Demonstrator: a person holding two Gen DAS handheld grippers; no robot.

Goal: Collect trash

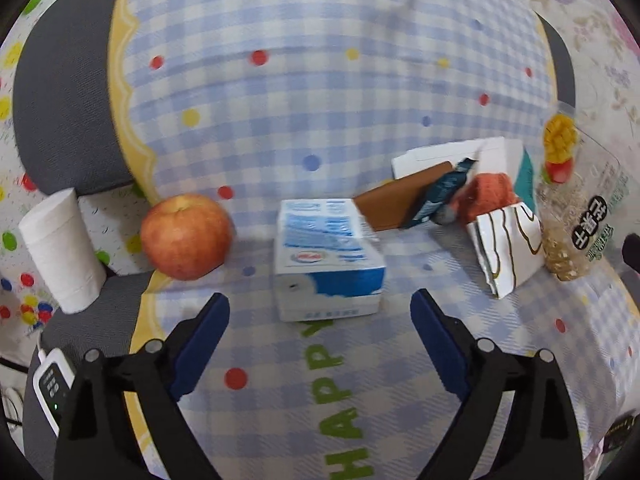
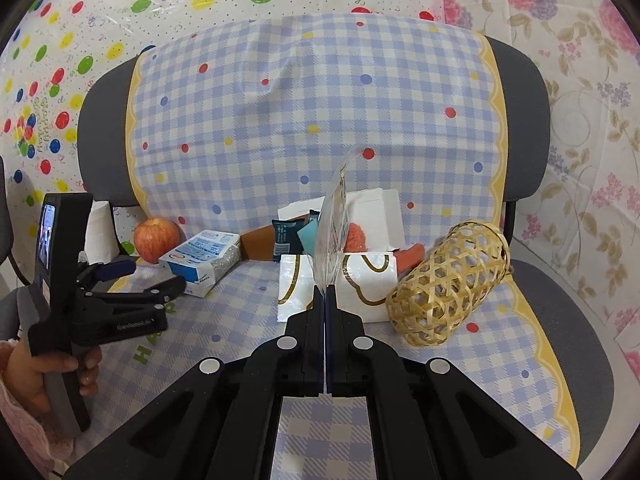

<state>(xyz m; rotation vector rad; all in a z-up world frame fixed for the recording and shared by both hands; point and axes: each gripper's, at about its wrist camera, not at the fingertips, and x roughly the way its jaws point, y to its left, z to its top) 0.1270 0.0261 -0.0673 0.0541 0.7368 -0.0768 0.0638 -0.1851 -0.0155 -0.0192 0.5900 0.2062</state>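
Observation:
My left gripper (image 1: 320,312) is open and empty, just in front of a blue and white milk carton (image 1: 326,252) that lies on its side on the checked chair seat. The carton also shows in the right wrist view (image 2: 202,258). My right gripper (image 2: 325,290) is shut on a clear plastic snack bag (image 2: 332,236) and holds it upright, edge-on. In the left wrist view the same bag (image 1: 576,208) shows fruit print and nuts inside. Behind it stands a white paper bag with gold lines (image 2: 340,284), also seen in the left wrist view (image 1: 508,248).
A red apple (image 1: 186,236) and a toilet paper roll (image 1: 60,252) sit at the left. A dark wrapper (image 1: 440,192), a brown card (image 1: 396,200), an orange cloth (image 1: 488,196) and white paper (image 1: 452,154) lie behind. A woven bamboo basket (image 2: 448,284) lies on the seat's right.

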